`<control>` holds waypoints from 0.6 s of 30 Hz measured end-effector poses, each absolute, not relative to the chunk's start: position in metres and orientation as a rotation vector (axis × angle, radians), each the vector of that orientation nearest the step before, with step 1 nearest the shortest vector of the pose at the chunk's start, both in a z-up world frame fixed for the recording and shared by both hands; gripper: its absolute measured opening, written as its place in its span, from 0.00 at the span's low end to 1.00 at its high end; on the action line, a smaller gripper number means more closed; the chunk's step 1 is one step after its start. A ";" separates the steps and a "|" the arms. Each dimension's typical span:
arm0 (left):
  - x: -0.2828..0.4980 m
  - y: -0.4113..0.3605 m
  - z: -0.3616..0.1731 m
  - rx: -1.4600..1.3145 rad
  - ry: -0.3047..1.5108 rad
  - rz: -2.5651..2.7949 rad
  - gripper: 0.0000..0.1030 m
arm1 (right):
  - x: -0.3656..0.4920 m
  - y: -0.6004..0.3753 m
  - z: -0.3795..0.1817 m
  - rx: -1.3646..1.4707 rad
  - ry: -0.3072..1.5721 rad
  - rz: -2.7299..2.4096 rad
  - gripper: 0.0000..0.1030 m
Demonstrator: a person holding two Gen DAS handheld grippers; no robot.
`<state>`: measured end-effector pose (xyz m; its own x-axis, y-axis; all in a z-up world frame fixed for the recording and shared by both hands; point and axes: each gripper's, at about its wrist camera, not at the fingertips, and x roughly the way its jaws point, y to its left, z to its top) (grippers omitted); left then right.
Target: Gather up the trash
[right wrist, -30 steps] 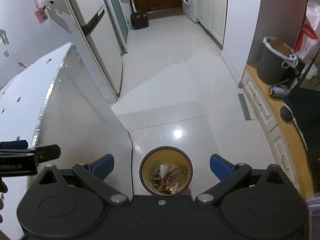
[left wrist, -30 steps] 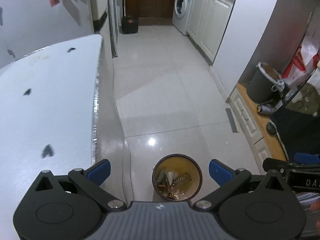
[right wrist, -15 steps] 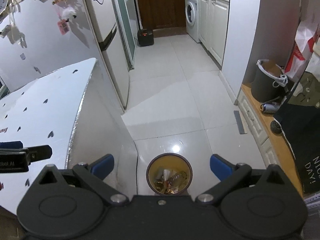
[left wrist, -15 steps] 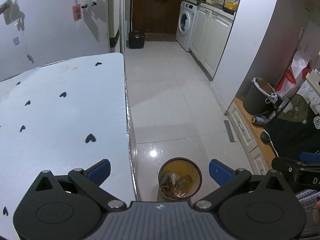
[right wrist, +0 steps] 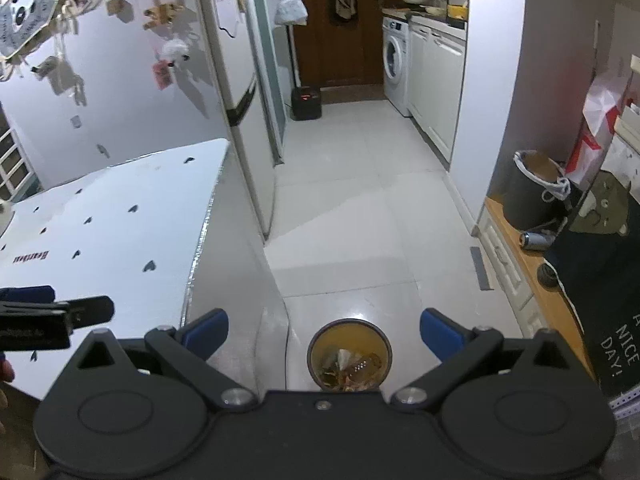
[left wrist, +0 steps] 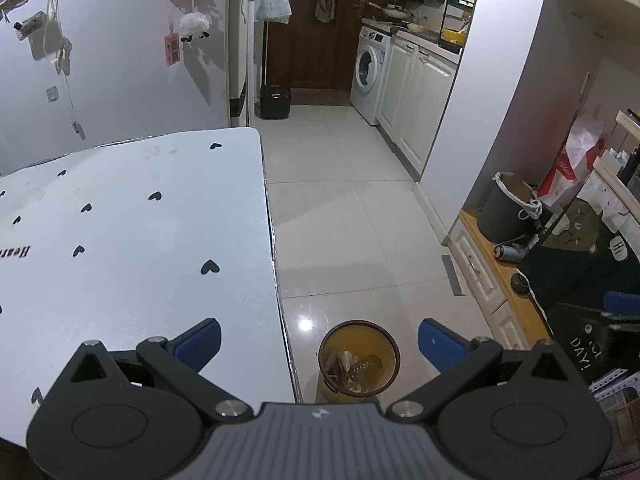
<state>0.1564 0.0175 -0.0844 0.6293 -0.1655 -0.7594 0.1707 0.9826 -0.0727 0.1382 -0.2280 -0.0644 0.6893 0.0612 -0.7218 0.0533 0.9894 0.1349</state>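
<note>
Both grippers spread wide, holding nothing.
Left gripper [left wrist: 319, 338] and right gripper [right wrist: 324, 330] frame the trash bin [left wrist: 394, 354], bottom centre.

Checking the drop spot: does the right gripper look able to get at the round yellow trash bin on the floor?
Probably yes. The right gripper, jaws open and empty, hangs over the round yellow trash bin, whose mouth is uncovered; the white heart-patterned table stands to its left.

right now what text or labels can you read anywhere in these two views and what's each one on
"NICE DAY!" in white on the black cloth at the right; a letter stands above it, cut off.
"DAY!" on the same cloth in the left wrist view.
"Hear", cut off by the picture's edge, in dark red on the heart-print table cover.
The same red word on the cover in the right view is blurred.
Print on the left gripper's body: too blurred to read.
</note>
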 end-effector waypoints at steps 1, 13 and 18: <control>0.153 0.017 -0.083 0.008 0.868 -0.191 1.00 | 0.135 -0.227 -0.062 0.144 0.808 0.006 1.00; 0.120 0.007 -0.073 -0.036 0.859 -0.129 1.00 | 0.109 -0.243 -0.046 0.108 0.811 0.045 1.00; 0.113 0.000 -0.071 -0.051 0.863 -0.095 1.00 | 0.108 -0.251 -0.047 0.103 0.820 0.071 1.00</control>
